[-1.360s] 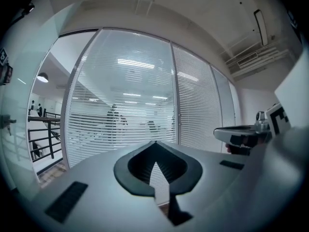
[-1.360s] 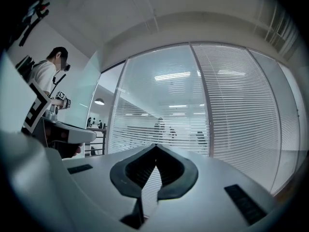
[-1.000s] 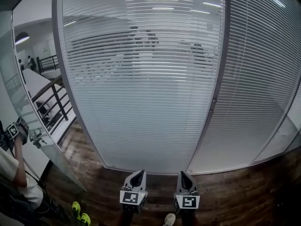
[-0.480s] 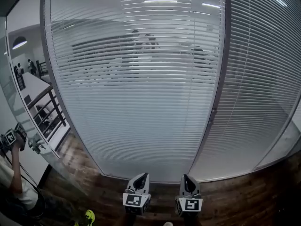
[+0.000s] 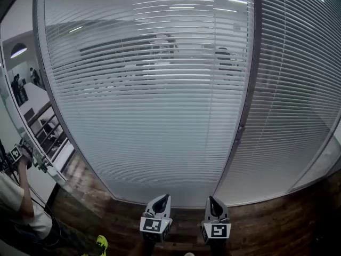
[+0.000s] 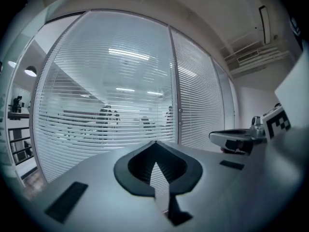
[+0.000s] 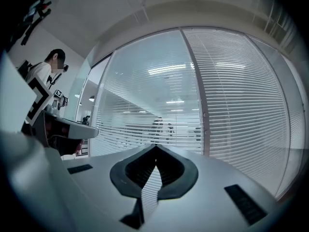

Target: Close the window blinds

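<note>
Blinds (image 5: 149, 105) fill the pane at 12 o'clock, apparently behind glass, with slats tilted partly open so figures show through; the neighbouring blind (image 5: 298, 89) at 2 o'clock reads more closed. Slats are judged light, thin and easily bent, so the likely hold is the small knob (image 5: 241, 127) on the post (image 5: 250, 63) at 1 o'clock, function unconfirmed. No containers in view; left gripper (image 5: 163, 198) and right gripper (image 5: 212, 199) sit at 6 o'clock, apart from the glass, jaws together on nothing.

left gripper (image 5: 165, 197) and right gripper (image 5: 212, 199) identical: grey shells, black ribbed pads (image 6: 137, 166) tapering to a point, white marker cube (image 5: 153, 225) with black squares each.
</note>
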